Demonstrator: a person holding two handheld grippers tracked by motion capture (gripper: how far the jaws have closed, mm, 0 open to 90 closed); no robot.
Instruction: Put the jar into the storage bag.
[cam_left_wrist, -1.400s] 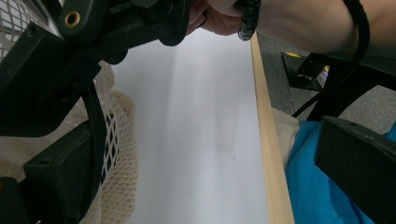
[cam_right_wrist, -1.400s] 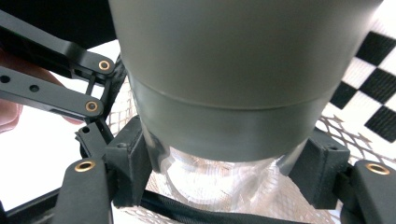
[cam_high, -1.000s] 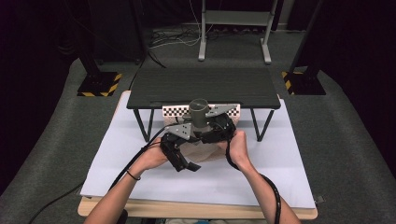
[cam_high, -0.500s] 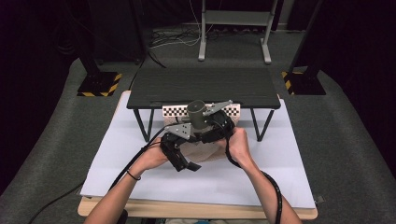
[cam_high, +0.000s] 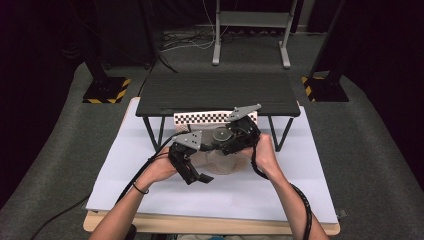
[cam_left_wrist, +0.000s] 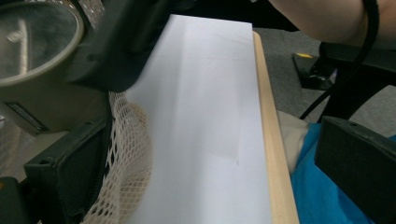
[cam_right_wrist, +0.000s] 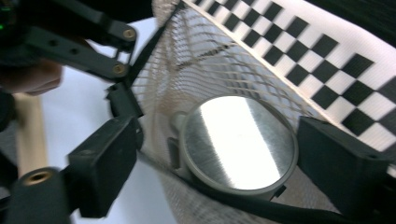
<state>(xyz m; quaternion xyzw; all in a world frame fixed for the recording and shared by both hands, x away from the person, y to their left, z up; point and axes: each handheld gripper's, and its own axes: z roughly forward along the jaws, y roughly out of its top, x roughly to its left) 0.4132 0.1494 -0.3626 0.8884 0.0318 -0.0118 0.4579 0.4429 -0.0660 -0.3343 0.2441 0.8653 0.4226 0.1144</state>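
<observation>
Right jaws: seen standing apart on either side of the round canister (cam_right_wrist: 238, 142) in the right gripper view, with a gap visible at each side – they have just been opening, the canister lying between them unpressed.
Right gripper (cam_high: 231, 139): held in the person's right hand (cam_high: 265, 155), at about 1 o'clock from the left gripper in the high view.
Left jaws: set wide apart in the left gripper view; the cream mesh bag (cam_left_wrist: 128, 158) lies against the inner face of the jaw at 8 o'clock – whether it is pinched cannot be told.
Left gripper (cam_high: 192, 172): held in the left hand (cam_high: 160, 170), its cable trailing toward 7 o'clock.
Canister: olive-grey body with a brushed metal top, seen inside the mouth of the mesh bag in the right gripper view; in the high view it (cam_high: 220, 134) is between the two grippers.
Mesh bag: bunched beneath the grippers on the white sheet (cam_high: 150, 150).
Checkered strip (cam_high: 200, 118): at 12 o'clock from the grippers, under the black stand (cam_high: 215, 92).
Tabletop (cam_high: 200, 225): wooden edge seen at 6 o'clock.
</observation>
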